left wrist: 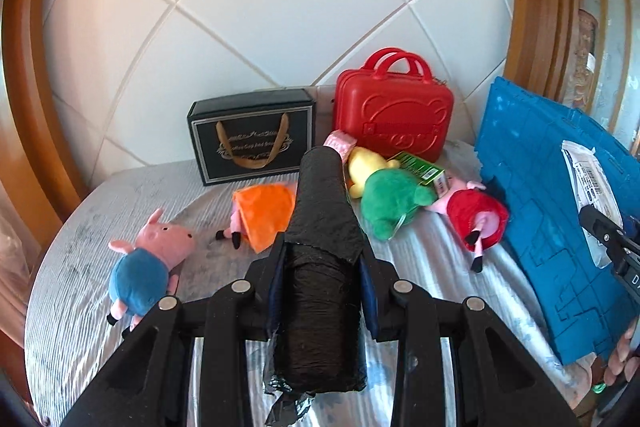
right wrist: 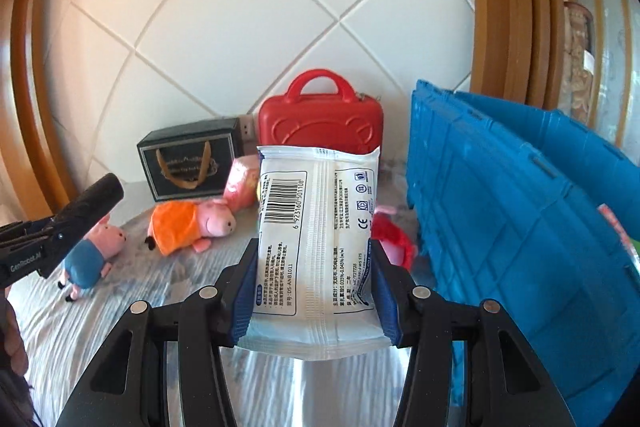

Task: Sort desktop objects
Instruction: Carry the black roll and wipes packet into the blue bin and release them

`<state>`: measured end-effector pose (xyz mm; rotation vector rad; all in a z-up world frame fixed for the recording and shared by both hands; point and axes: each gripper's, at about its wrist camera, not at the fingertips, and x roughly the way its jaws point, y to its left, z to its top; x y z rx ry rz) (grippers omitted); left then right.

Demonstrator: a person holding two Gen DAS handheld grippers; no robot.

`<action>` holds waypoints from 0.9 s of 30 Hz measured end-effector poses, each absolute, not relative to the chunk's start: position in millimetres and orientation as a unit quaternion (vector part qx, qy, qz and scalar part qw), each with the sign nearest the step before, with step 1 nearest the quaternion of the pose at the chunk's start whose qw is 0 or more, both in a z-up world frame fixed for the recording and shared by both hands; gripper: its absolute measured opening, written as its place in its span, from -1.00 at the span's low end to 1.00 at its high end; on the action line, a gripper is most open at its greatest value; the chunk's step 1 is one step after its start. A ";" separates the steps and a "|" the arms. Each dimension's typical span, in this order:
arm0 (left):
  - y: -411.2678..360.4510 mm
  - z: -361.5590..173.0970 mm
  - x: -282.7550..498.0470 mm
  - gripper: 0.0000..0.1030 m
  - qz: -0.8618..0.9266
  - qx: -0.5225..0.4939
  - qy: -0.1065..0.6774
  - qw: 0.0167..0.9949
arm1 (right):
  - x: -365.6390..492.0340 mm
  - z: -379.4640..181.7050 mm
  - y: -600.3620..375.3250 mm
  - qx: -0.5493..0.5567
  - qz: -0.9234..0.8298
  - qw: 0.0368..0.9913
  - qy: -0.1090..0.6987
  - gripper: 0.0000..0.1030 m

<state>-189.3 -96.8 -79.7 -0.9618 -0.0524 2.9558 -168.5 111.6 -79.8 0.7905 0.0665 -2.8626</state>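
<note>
Left tool (left wrist: 322, 259): jaws pinching a black roll of bin bags (left wrist: 320, 267), which points forward and up, loose plastic trailing at its near end. Right tool (right wrist: 316, 291): blue pads clamped on both edges of a white wet-wipes pack (right wrist: 318, 227), barcode side facing the camera, held clear above the surface (left wrist: 80, 291).

Beyond, on the pale striped covering of the surface: pig plush in blue (left wrist: 140, 267) at left, pig plush in orange (left wrist: 264, 215) just past it, a green plush (left wrist: 390, 205) touching a yellow plush (left wrist: 362, 167), pig plush in red (left wrist: 476, 215) lying against the blue crate (right wrist: 500, 211) (crate stands at right, its inside mostly hidden).

Back row against the white tiled wall: black gift box with gold ribbon handle (left wrist: 252, 139), red toy suitcase (left wrist: 394, 115) beside it, upright.
</note>
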 end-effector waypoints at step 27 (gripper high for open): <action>253.3 28.4 -139.7 -0.39 0.944 -0.194 0.063 0.259 | -87.6 13.8 357.6 0.185 -0.976 -0.112 0.000 -0.03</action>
